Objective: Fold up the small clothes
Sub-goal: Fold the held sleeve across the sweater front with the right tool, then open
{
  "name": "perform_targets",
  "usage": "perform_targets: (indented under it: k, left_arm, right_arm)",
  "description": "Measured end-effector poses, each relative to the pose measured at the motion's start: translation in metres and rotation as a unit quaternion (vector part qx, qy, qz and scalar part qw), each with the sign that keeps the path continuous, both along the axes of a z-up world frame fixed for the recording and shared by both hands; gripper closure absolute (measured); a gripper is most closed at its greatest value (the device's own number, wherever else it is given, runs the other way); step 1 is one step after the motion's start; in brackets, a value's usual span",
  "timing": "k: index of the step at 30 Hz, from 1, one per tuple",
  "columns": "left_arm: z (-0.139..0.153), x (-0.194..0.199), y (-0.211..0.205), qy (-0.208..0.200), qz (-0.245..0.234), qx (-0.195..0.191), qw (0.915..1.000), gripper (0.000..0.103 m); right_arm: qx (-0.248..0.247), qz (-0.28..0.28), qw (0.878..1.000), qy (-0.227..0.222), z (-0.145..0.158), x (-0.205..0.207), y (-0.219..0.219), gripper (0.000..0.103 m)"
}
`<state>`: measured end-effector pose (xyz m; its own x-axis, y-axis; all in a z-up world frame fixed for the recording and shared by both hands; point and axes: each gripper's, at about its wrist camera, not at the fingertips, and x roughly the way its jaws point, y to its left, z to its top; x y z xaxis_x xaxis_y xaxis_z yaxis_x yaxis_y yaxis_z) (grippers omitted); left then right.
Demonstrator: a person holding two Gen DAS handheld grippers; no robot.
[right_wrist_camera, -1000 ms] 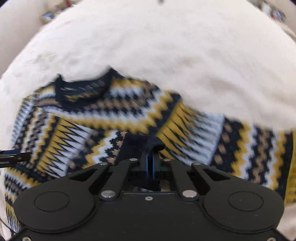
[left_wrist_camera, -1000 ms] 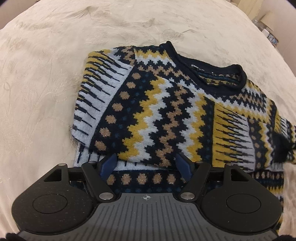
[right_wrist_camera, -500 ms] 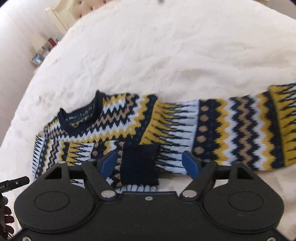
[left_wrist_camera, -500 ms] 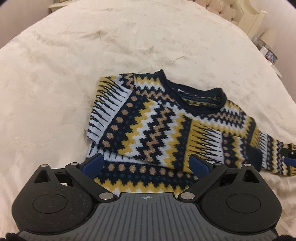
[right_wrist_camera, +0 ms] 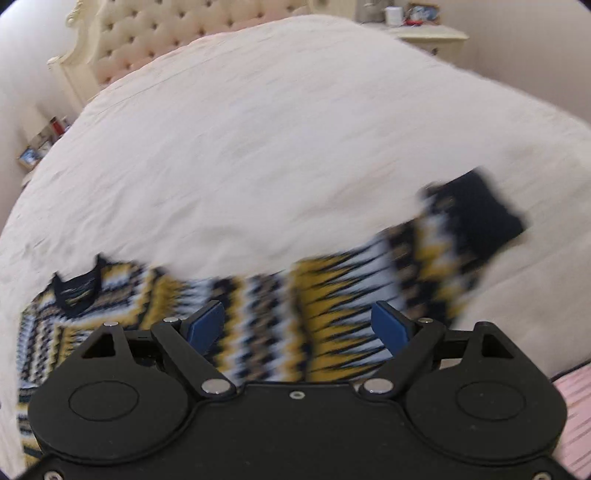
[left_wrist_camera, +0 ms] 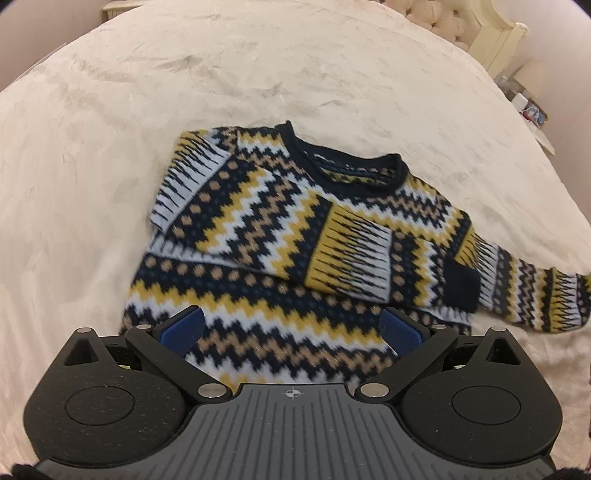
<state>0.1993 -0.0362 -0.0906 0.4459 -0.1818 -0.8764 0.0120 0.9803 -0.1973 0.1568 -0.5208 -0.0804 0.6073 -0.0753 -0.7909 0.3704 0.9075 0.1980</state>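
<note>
Right wrist: cream bedspread (right_wrist_camera: 295, 129), tufted headboard (right_wrist_camera: 177, 33), nightstand (right_wrist_camera: 432, 37).

The right gripper (right_wrist_camera: 297, 325), its jaws opening and gripping nothing, hangs above the blurred patterned sweater's (right_wrist_camera: 332, 291) outstretched sleeve on the cream bedspread (right_wrist_camera: 277, 147).

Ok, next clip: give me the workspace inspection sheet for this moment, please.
Surface: cream bedspread, rumpled.
Job's things: patterned sweater lies flat; one sleeve folded across the chest, its dark cuff near the far side; other sleeve stretched outward, unfolded.
Clutter: nothing seen on the bed.
Grippers: left gripper open, nothing between its fingers; right gripper jaws opening, empty.
Cables: nothing seen.
Surroundings: tufted headboard; nightstand with small items.
</note>
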Motion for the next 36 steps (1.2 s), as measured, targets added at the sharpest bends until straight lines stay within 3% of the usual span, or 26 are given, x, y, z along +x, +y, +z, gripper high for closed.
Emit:
perform_targets:
  k: [6, 11, 15, 19, 22, 24, 25, 30, 36]
  left_arm:
    - [0.003, -0.008, -0.022, 0.002, 0.000, -0.001, 1.0000, 0.000]
    - [0.005, -0.011, -0.036, 0.003, 0.000, 0.002, 1.0000, 0.000]
    - [0.003, -0.012, -0.044, 0.008, -0.001, 0.010, 0.9999, 0.000]
    - [0.001, -0.013, -0.042, 0.014, 0.000, 0.016, 0.9998, 0.000]
    - [-0.002, -0.011, -0.039, 0.017, 0.000, 0.019, 0.9997, 0.000]
    - [-0.004, -0.010, -0.036, 0.019, -0.002, 0.020, 0.9996, 0.000]
    - [-0.005, -0.010, -0.034, 0.018, -0.003, 0.020, 0.9996, 0.000]
    - [-0.006, -0.008, -0.024, 0.011, -0.016, 0.017, 0.9997, 0.000]
    - [-0.009, -0.005, 0.000, 0.005, -0.030, 0.004, 0.9995, 0.000]
  right_arm:
    - [-0.063, -0.027, 0.998, 0.011, 0.011, 0.000, -0.061, 0.015]
    - [-0.084, -0.053, 0.994, 0.037, -0.003, 0.008, -0.094, 0.016]
    - [-0.068, -0.042, 0.995, 0.063, -0.024, 0.017, -0.102, 0.016]
    - [-0.041, -0.041, 0.997, 0.049, -0.035, 0.020, -0.094, 0.017]
    - [-0.023, -0.045, 0.998, 0.033, -0.036, 0.020, -0.089, 0.044]
    - [-0.015, -0.049, 0.998, 0.025, -0.032, 0.018, -0.084, 0.083]
    - [-0.008, -0.050, 0.998, 0.021, -0.028, 0.017, -0.082, 0.092]
    - [0.001, -0.033, 0.999, -0.024, 0.004, 0.011, -0.048, 0.092]
    - [0.037, 0.021, 0.995, -0.090, 0.054, 0.013, 0.029, 0.092]
